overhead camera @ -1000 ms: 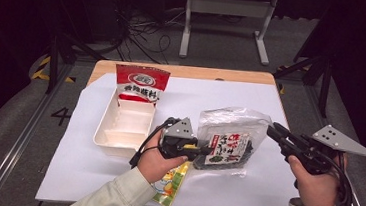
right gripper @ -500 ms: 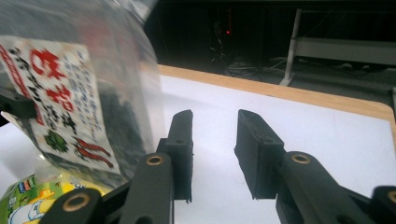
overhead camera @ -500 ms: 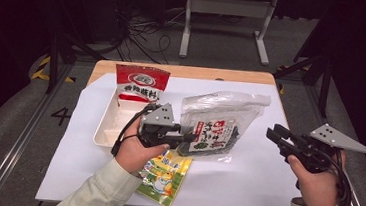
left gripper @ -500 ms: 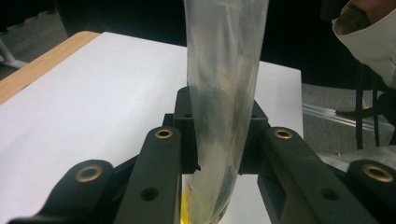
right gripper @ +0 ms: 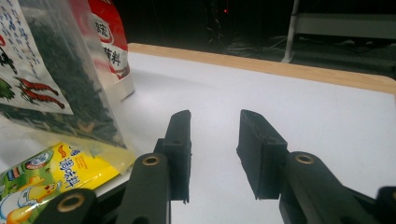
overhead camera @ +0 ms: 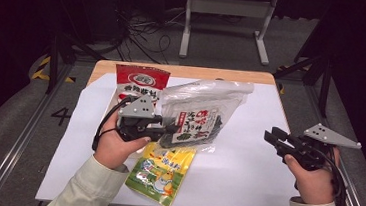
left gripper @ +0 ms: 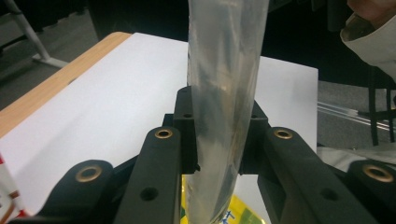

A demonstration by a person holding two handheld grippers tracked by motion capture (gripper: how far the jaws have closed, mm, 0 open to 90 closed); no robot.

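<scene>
The left gripper point(overhead camera: 172, 130) has lifted the clear bag point(overhead camera: 201, 115) toward the tray, fingers pinching it, while the right gripper point(overhead camera: 270, 136) has just opened, holding nothing

floor mark point(overhead camera: 61, 116): "4" | red packet point(overhead camera: 140, 82): Chinese print, unreadable | seaweed bag point(overhead camera: 201, 115), yellow packet point(overhead camera: 161, 170): print too small

The left gripper point(overhead camera: 171, 130) — black, two-jawed, grey-plated — was held in the left hand point(overhead camera: 117, 145) above the table, jaws clamped, pointing right; the right gripper point(overhead camera: 270, 137), in the right hand point(overhead camera: 312, 182), pointed left — its jaws had just been opening, nothing between them.
</scene>
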